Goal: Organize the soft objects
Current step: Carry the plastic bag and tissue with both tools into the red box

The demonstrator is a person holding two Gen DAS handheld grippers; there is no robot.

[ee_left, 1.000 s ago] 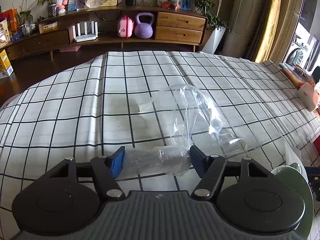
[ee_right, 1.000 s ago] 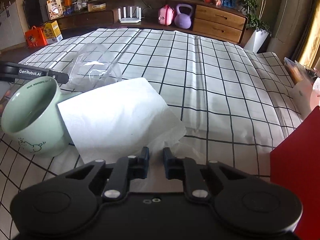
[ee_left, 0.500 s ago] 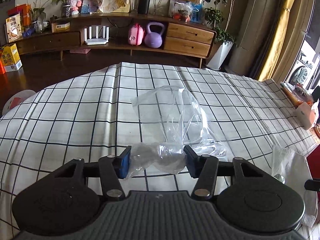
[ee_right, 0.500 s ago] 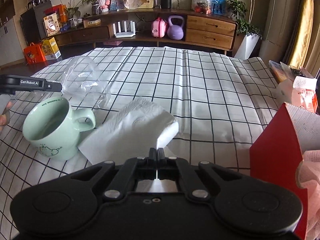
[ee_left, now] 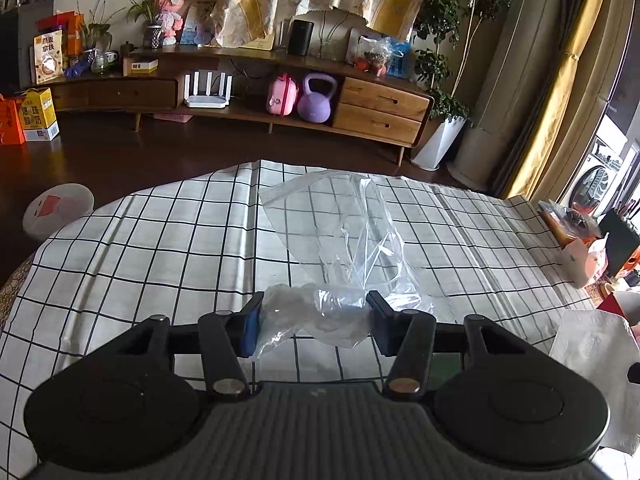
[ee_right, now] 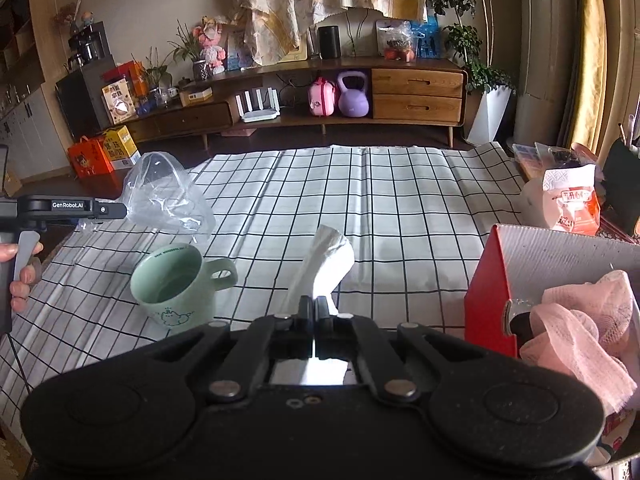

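My left gripper [ee_left: 314, 312] is shut on a bunched clear plastic bag [ee_left: 344, 232] and holds it above the checked tablecloth; the bag also shows in the right wrist view [ee_right: 164, 196] hanging from that gripper [ee_right: 114, 210]. My right gripper [ee_right: 315, 304] is shut on a white paper tissue [ee_right: 326, 256], lifted off the table; the tissue shows at the right edge of the left wrist view [ee_left: 592, 352]. A red box [ee_right: 486, 292] at the right holds a pink mesh cloth [ee_right: 580, 320].
A pale green mug [ee_right: 172, 286] stands on the checked tablecloth [ee_right: 400, 208] left of the tissue. A tissue pack [ee_right: 570, 200] and clutter sit at the table's right edge. A wooden sideboard [ee_right: 360, 96] stands beyond the table.
Both grippers rose. The right one closed on the tissue and lifted it off the table. The left one closed tighter on the bag and raised it.
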